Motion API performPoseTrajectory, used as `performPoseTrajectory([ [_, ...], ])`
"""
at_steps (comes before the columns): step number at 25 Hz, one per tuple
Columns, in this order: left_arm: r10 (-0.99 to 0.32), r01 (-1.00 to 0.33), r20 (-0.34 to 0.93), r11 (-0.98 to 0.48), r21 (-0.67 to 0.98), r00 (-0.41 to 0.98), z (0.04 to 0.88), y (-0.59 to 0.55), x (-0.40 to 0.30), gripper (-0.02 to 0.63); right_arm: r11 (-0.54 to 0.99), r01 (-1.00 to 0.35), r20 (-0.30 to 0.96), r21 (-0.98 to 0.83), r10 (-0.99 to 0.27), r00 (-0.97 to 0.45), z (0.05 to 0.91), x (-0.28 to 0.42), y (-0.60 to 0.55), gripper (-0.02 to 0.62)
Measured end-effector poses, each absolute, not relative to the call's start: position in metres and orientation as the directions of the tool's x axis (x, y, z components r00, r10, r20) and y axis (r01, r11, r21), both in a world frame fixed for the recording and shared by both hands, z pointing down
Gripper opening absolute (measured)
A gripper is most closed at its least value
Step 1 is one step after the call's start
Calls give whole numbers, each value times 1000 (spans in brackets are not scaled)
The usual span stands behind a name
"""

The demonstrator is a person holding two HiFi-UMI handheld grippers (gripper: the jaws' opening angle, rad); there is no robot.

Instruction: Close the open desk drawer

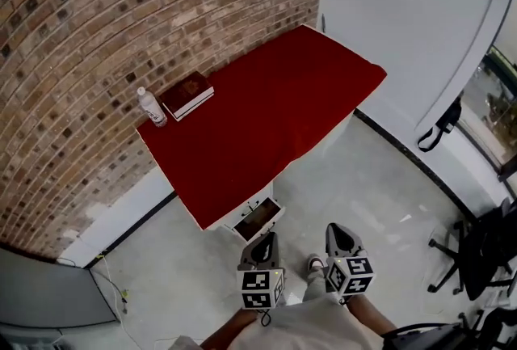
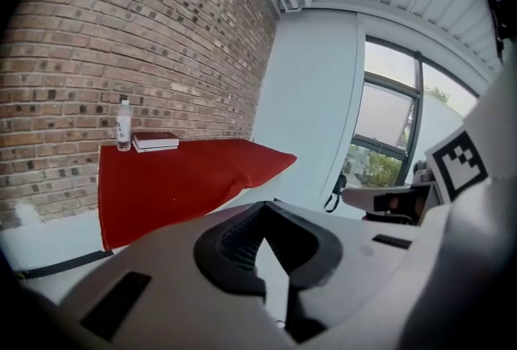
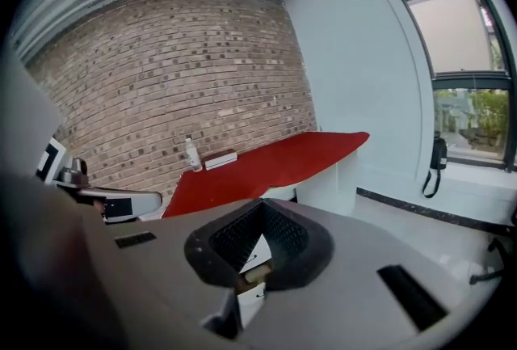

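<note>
The desk drawer is seen pulled out at the near end of the red-covered desk, just below the cloth's edge. It is judged rigid and probably light on its runners, so a flat push on the white front panel should suffice; no handle can be made out at this size. Both grippers are held apart from it, on the person's side: the left gripper nearest, the right gripper off to the drawer's right. Each pair of jaws is brought together at the tips, with nothing held.
</note>
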State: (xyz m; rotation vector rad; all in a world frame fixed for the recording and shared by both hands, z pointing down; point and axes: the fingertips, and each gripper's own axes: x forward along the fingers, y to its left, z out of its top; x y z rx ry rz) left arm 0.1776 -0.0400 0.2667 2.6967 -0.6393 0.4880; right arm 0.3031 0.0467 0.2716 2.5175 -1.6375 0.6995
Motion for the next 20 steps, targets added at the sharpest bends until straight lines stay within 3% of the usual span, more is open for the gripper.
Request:
performPoseTrajectory([
  [7,-520,-639,408,-728,248,750,263,-70,183,0,-244,-952,404,-186,-902,153,262,320,-10,-3],
  [20,-652,-774,427,-581,250,627,270,-82,225,0,-62,-978,442,-201,-897,-34,276,372,-46,-3],
])
